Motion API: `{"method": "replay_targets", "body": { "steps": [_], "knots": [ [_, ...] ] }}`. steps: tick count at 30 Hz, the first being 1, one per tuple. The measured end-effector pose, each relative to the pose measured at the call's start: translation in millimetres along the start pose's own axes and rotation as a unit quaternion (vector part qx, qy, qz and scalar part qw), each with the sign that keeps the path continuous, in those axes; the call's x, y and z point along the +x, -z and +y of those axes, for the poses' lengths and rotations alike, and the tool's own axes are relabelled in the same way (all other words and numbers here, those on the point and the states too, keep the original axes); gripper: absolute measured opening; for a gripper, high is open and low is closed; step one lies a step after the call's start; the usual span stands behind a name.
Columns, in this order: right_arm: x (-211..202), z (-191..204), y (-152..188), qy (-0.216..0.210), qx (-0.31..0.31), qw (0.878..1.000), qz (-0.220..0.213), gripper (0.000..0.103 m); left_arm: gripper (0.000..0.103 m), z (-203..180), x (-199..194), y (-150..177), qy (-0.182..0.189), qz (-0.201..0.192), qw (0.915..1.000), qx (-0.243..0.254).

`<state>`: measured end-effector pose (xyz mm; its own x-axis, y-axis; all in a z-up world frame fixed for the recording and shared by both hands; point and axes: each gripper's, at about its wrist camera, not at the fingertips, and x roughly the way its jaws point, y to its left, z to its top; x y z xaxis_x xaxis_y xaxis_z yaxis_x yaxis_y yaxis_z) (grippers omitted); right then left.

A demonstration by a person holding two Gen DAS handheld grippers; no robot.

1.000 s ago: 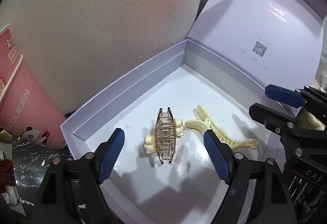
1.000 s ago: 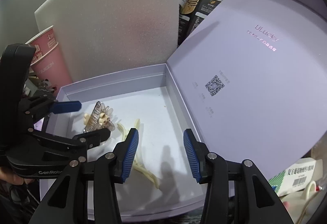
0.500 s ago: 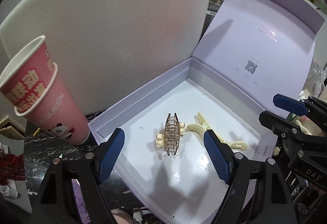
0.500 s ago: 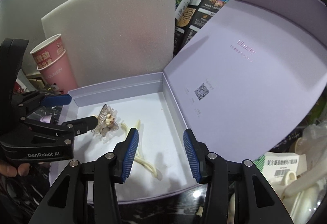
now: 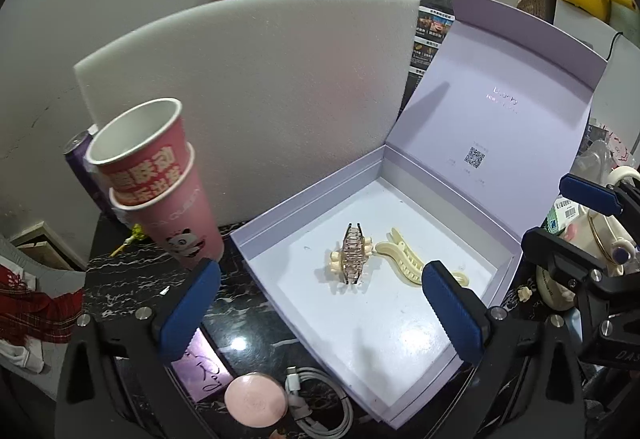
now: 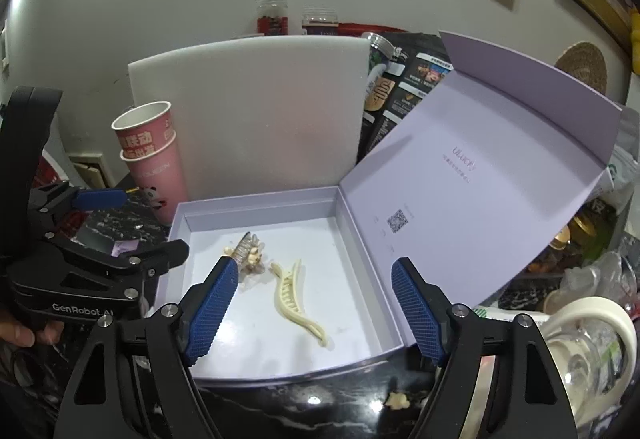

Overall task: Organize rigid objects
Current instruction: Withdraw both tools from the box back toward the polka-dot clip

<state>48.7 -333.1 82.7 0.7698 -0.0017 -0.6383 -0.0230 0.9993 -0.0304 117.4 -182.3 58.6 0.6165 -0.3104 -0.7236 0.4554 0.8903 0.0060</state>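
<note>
While we hold both tools above the dark marbled counter [image 5: 132, 291], the lilac cardboard box [image 5: 304, 203] lies open below us, its stiff lid [image 6: 488, 175] tilted back on the right and printed with a small square code. On the box's smooth white floor rest two hair clips just beside each other: a clear, ribbed claw clip [image 5: 354, 255] with cream flower-shaped knobs, and a long, curved cream clip [image 6: 294, 297] with a row of fine teeth.

Our left tool [image 5: 320, 309] is spread wide and holds nothing, its blue ribbed pads [image 5: 190, 309] framing the box's near-left corner. Our right tool [image 6: 318, 313] is spread wide too, empty, above the box's near edge.

Behind the box stands a slab of white, grainy foam [image 5: 256, 95]. To the left are two stacked pink paper cups [image 5: 160, 183]. Near us on the counter lie a round pink compact [image 5: 256, 405] and a coiled white cable [image 5: 320, 407].
</note>
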Motion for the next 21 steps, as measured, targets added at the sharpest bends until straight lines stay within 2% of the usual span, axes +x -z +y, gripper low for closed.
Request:
{"method": "replay_targets", "body": {
  "steps": [11, 18, 21],
  "knots": [
    [-18, 18, 4, -0.015, -0.008, 1.000, -0.011, 0.083, 0.103, 9, -33, 19, -0.017, -0.017, 0.9997, -0.011],
    [-30, 33, 5, -0.032, -0.015, 0.999, -0.016, 0.083, 0.103, 14, -58, 32, -0.037, -0.036, 0.9987, -0.006],
    [-35, 41, 5, -0.038, -0.019, 0.999, -0.019, 0.085, 0.103, 22, -71, 38, -0.046, -0.051, 0.9974, -0.022]
  ]
}}
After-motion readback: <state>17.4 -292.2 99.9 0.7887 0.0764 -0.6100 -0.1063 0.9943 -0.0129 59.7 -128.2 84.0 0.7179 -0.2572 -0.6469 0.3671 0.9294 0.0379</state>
